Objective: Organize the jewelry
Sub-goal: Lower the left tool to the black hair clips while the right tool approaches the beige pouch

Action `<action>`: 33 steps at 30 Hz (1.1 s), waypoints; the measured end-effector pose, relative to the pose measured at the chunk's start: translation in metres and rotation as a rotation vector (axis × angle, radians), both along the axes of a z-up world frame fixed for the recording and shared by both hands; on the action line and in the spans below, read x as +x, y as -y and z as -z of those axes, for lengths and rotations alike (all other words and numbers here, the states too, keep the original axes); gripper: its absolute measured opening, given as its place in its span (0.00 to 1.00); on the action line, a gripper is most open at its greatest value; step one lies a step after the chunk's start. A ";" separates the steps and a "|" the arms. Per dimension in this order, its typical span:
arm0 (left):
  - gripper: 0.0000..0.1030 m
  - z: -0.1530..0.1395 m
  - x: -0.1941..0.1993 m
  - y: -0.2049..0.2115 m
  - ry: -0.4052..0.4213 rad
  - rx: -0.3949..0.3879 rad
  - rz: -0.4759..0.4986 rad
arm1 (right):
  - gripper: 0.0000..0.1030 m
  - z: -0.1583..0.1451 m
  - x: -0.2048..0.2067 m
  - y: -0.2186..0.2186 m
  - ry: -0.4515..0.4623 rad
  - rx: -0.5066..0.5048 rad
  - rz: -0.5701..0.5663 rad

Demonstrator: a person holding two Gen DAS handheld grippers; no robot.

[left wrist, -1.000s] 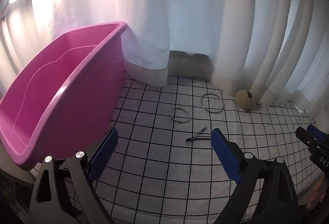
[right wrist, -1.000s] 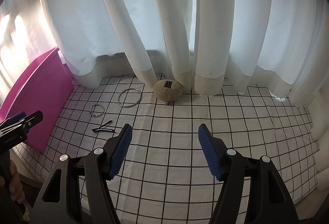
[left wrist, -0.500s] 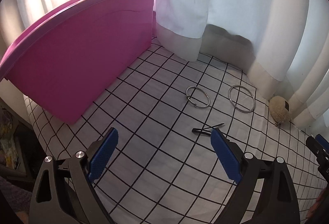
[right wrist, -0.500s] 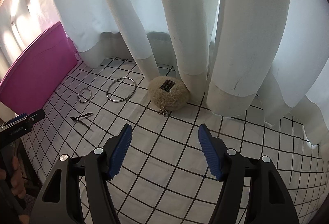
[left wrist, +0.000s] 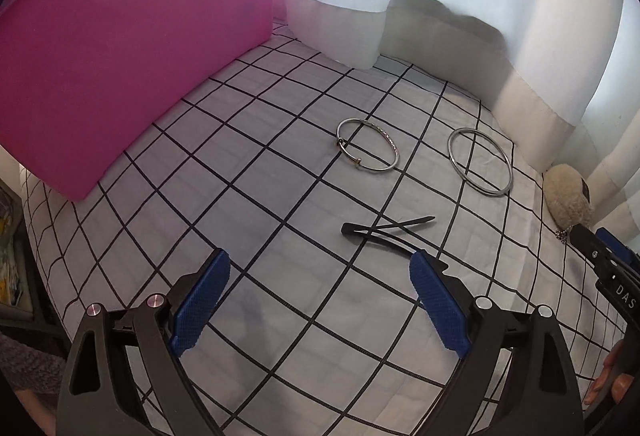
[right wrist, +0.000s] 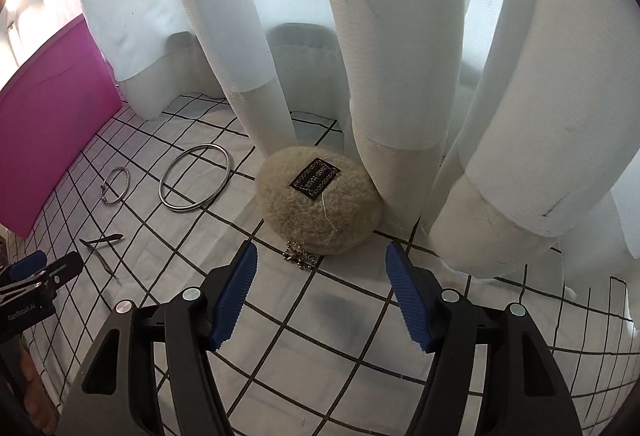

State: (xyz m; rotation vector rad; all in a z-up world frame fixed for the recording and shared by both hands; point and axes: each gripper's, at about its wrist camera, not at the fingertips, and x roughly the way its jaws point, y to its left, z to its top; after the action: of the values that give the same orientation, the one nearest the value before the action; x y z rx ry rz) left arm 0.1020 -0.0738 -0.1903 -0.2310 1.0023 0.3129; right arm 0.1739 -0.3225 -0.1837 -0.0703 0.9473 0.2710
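On the checked cloth lie a small silver bracelet (left wrist: 368, 150), a larger plain silver bangle (left wrist: 479, 166) and a black hair clip (left wrist: 386, 230). My left gripper (left wrist: 318, 302) is open and empty, low over the cloth just short of the hair clip. A fuzzy beige pouch (right wrist: 318, 204) with a black label and a small metal chain (right wrist: 298, 254) lies against the curtain. My right gripper (right wrist: 320, 296) is open and empty, just in front of the pouch. The bangle (right wrist: 195, 183), bracelet (right wrist: 116, 185) and clip (right wrist: 100, 248) show to its left.
A pink plastic tub (left wrist: 120, 48) stands at the left on the cloth, also seen in the right wrist view (right wrist: 48, 108). White curtains (right wrist: 392, 56) hang along the back and rest on the cloth. The cloth's edge drops off at the left (left wrist: 32, 220).
Both grippers have moved forward and down. The left one came closer to the hair clip and bracelet; the right one closed in on the fuzzy pouch. Both stayed open.
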 end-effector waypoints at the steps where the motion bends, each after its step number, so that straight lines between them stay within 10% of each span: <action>1: 0.87 0.002 0.000 0.001 0.004 -0.003 0.001 | 0.62 0.002 0.001 -0.001 0.009 -0.006 -0.002; 33: 0.94 0.009 0.025 0.009 0.070 -0.043 -0.118 | 0.65 0.015 0.035 -0.025 0.056 -0.067 0.002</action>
State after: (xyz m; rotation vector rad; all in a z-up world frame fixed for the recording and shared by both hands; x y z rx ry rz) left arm 0.1275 -0.0827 -0.1995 -0.3384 0.9286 0.3881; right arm 0.2088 -0.2973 -0.1987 -0.1380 0.9009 0.2347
